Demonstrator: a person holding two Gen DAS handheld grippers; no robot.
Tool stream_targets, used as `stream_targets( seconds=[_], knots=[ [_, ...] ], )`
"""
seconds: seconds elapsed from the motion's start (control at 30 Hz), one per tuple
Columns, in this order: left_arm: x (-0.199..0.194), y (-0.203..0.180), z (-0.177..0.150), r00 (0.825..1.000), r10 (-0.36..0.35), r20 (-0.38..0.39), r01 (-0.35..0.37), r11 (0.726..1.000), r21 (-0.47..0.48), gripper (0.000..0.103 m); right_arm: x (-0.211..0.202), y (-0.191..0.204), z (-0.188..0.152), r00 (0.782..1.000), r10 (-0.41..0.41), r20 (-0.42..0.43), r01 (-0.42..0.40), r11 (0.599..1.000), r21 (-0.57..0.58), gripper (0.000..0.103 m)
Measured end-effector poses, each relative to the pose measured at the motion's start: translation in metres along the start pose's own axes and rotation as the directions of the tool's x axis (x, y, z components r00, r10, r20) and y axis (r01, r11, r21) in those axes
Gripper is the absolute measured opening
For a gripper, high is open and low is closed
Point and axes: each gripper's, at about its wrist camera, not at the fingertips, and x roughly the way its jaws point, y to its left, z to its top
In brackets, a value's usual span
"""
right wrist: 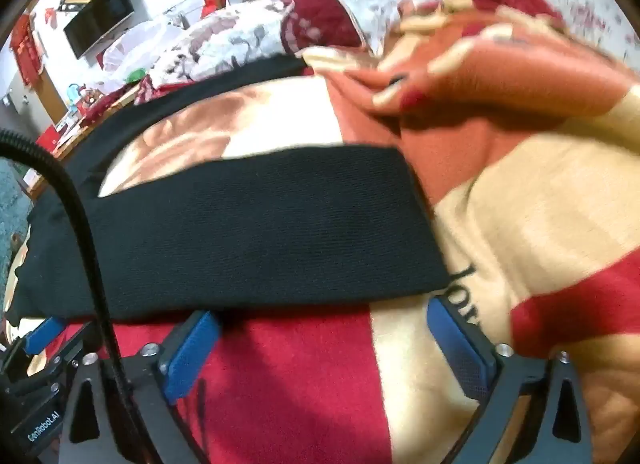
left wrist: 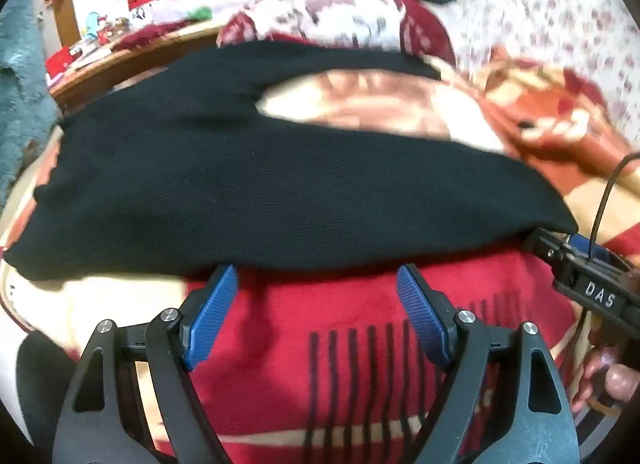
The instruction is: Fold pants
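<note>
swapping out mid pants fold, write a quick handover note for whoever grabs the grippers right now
Left gripper: open, empty, pointed down at the near edge of the black pants, about mid-length.
Right gripper: open, empty, at the near edge close to the cuff end of the near leg.
Pants: spread flat on the red and cream blanket, both legs running sideways with a strip of blanket showing between them.
Done: pants laid out; no fold visible yet.
Left: likely grip the near leg's edge with both grippers, fold it over the far leg, then fold lengthwise.
</note>
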Motion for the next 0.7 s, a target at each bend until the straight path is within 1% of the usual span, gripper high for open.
stream_targets(
  seconds=[0.07, 0.13, 0.2, 0.27, 0.37, 0.47, 0.57, 0.63, 0.7],
  knots=[
    [-0.017, 0.006, 0.005, 0.998, 0.011, 0.056, -0.011, 1.000, -0.003, 0.082, -0.017, 0.004, 0.006, 0.998, 0.019, 0.062, -0.017, 0.999, -0.030, 0.095],
    [-0.031, 0.009, 0.010, 0.995, 0.033, 0.092, -0.035, 0.999, 0.014, 0.082, -0.030, 0.012, 0.014, 0.993, 0.046, 0.108, -0.040, 0.998, -0.055, 0.095],
    [-0.041, 0.015, 0.017, 0.993, 0.035, 0.112, -0.037, 0.999, 0.010, 0.082, -0.037, 0.019, 0.021, 0.990, 0.075, 0.123, -0.065, 0.995, -0.080, 0.095],
    [-0.045, 0.021, 0.023, 0.994, 0.030, 0.110, -0.029, 1.000, -0.006, 0.082, -0.044, 0.033, 0.028, 0.986, 0.095, 0.138, -0.077, 0.989, -0.127, 0.095],
    [-0.048, 0.029, 0.031, 0.994, 0.032, 0.102, -0.029, 0.999, -0.032, 0.082, -0.050, 0.049, 0.034, 0.980, 0.160, 0.121, -0.137, 0.975, -0.174, 0.095],
    [-0.049, 0.037, 0.033, 0.994, 0.048, 0.099, -0.042, 0.997, -0.059, 0.082, -0.056, 0.066, 0.035, 0.975, 0.193, 0.113, -0.164, 0.961, -0.222, 0.095],
    [-0.052, 0.046, 0.034, 0.993, 0.066, 0.097, -0.057, 0.995, -0.084, 0.082, -0.055, 0.079, 0.044, 0.969, 0.227, 0.096, -0.197, 0.947, -0.255, 0.095],
    [-0.054, 0.053, 0.036, 0.993, 0.075, 0.096, -0.065, 0.993, -0.100, 0.082, -0.050, 0.086, 0.054, 0.965, 0.254, 0.063, -0.232, 0.942, -0.241, 0.095],
    [-0.056, 0.060, 0.036, 0.991, 0.087, 0.099, -0.075, 0.990, -0.115, 0.082, -0.046, 0.089, 0.064, 0.956, 0.293, 0.026, -0.284, 0.941, -0.187, 0.095]
  ],
)
